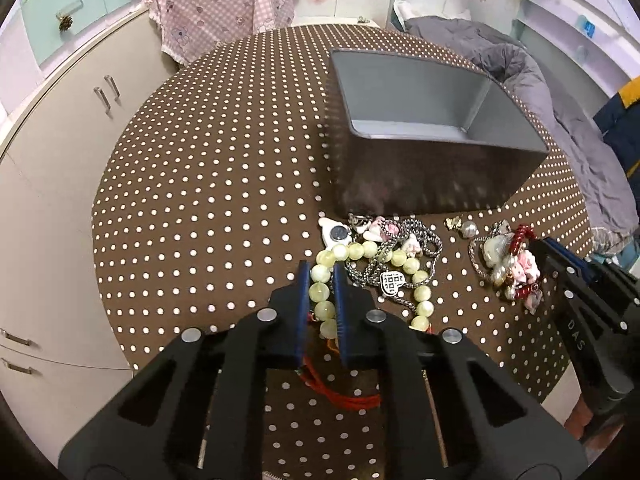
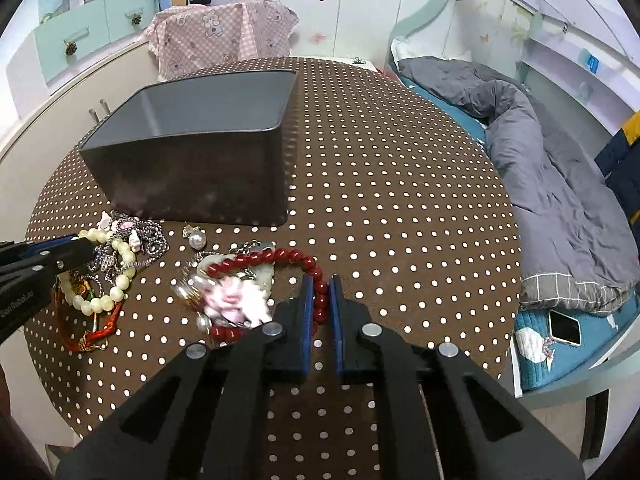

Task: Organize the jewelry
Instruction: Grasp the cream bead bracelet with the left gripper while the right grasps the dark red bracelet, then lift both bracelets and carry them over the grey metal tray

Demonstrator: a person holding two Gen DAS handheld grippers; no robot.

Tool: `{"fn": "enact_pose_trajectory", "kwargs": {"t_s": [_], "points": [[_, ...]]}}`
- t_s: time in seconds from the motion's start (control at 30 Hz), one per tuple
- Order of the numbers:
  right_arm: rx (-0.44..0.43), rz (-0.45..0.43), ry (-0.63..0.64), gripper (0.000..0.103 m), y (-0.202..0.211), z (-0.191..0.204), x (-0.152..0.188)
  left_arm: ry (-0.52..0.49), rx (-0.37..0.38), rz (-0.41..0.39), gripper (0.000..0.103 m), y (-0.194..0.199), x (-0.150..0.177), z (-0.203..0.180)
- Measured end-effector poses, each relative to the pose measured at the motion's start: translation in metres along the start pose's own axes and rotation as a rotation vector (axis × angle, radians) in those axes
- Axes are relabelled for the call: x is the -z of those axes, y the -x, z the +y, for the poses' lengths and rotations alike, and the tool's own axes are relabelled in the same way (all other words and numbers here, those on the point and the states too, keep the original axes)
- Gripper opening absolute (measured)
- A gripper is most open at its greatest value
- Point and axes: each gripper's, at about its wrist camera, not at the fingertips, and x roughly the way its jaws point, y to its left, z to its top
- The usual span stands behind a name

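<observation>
A grey open box (image 1: 420, 120) stands on the brown dotted tablecloth (image 1: 208, 184); it also shows in the right wrist view (image 2: 208, 120). In front of it lies tangled jewelry. My left gripper (image 1: 321, 276) is shut on a pale green bead bracelet (image 1: 416, 276), which rests on a silver chain (image 1: 424, 240) with a heart pendant (image 1: 392, 282). My right gripper (image 2: 319, 284) is shut on a red bead bracelet (image 2: 276, 257), next to pink and white charms (image 2: 240, 300). The green bracelet (image 2: 116, 276) and left gripper (image 2: 80, 250) show in the right view.
A pearl earring (image 1: 468, 229) and a white charm (image 1: 334, 234) lie by the box. A red cord (image 1: 344, 394) lies under my left gripper. White cabinets (image 1: 60, 168) stand left. A bed with a grey quilt (image 2: 540, 168) and a phone (image 2: 564, 327) is right.
</observation>
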Motion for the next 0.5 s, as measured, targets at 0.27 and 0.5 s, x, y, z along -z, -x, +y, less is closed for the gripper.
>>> {"fn": "enact_pose_trajectory", "kwargs": {"t_s": [0.27, 0.5], "points": [[-0.019, -0.041, -0.010, 0.007, 0.017, -0.007, -0.008, 0.009, 0.033, -0.047, 0.010, 0.017, -0.007, 0.008], [-0.032, -0.094, -0.002, 0.007, 0.036, -0.013, -0.016, -0.001, 0.057, -0.089, 0.009, 0.032, -0.019, 0.013]]}}
